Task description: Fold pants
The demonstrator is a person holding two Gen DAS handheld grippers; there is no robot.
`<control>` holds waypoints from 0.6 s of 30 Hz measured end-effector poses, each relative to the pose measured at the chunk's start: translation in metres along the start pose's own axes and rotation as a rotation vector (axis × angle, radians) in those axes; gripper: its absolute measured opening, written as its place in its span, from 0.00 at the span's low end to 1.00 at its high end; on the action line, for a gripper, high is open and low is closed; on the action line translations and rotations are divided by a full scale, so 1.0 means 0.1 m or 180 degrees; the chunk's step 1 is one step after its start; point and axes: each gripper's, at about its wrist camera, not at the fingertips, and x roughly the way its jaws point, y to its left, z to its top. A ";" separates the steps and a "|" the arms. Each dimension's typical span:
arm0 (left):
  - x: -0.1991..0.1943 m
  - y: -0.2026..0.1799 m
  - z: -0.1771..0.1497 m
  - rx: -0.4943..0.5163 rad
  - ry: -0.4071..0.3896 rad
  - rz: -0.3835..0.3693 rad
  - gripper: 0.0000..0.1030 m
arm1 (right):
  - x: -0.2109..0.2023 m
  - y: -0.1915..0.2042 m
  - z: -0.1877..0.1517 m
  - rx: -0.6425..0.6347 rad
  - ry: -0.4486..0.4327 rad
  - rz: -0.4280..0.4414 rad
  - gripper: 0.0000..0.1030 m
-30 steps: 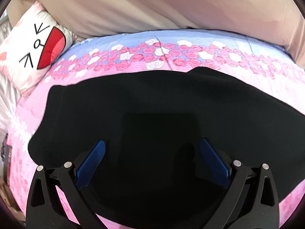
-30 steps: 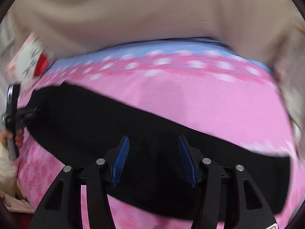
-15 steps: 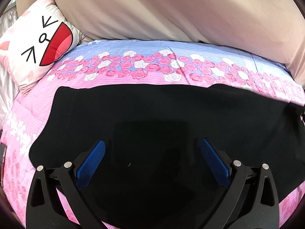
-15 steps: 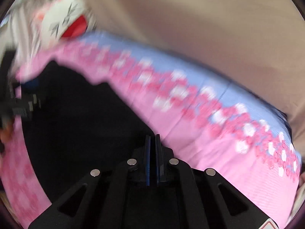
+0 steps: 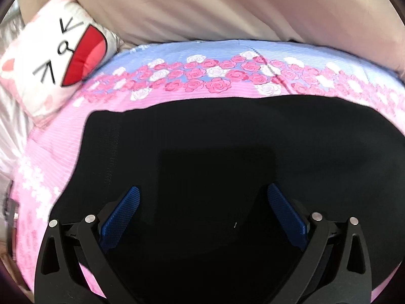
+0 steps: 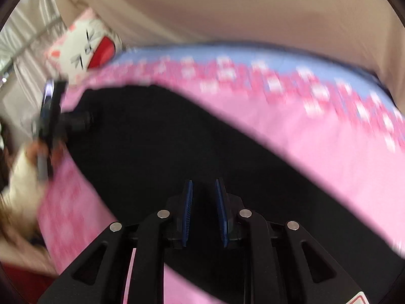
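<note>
Right gripper (image 6: 203, 192): jaws narrowly apart, just been opening, nothing visibly pinched; black pants (image 6: 162, 149) directly beneath. Left gripper (image 5: 203, 197): jaws spread wide, empty, above the same pants (image 5: 227, 157). Pants lie flat across the pink rose-print bed (image 5: 63, 136), reaching its near edge. Cat-face pillow (image 5: 58, 58) at far left corner; beige cover (image 5: 202, 5) along far edge.

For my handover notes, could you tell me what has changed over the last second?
The right tool closed fully, then began opening again; nothing visibly sits between its pads above the black pants. The left tool stayed wide open over them. The bedspread and pillow are unchanged.
</note>
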 end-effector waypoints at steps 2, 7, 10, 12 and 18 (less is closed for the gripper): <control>0.00 -0.01 0.01 0.0032 -0.0016 0.0063 0.96 | -0.01 -0.21 -0.31 0.0145 0.0147 -0.0392 0.12; -0.28 -0.12 -0.06 0.0128 -0.0082 0.0279 0.95 | -0.68 -0.66 -0.81 0.0953 -0.0279 -0.0406 0.25; -0.62 -0.20 -0.22 0.0128 -0.0154 -0.0024 0.95 | -0.80 -0.71 -1.06 0.1253 -0.0280 -0.0054 0.31; -0.85 -0.33 -0.36 0.0161 -0.0126 -0.0431 0.95 | -0.79 -0.63 -1.17 0.1361 -0.0314 0.0257 0.31; -1.15 -0.91 -0.62 0.0515 -0.0160 -0.0989 0.95 | -0.41 -0.48 -1.22 0.1681 -0.0310 0.1110 0.31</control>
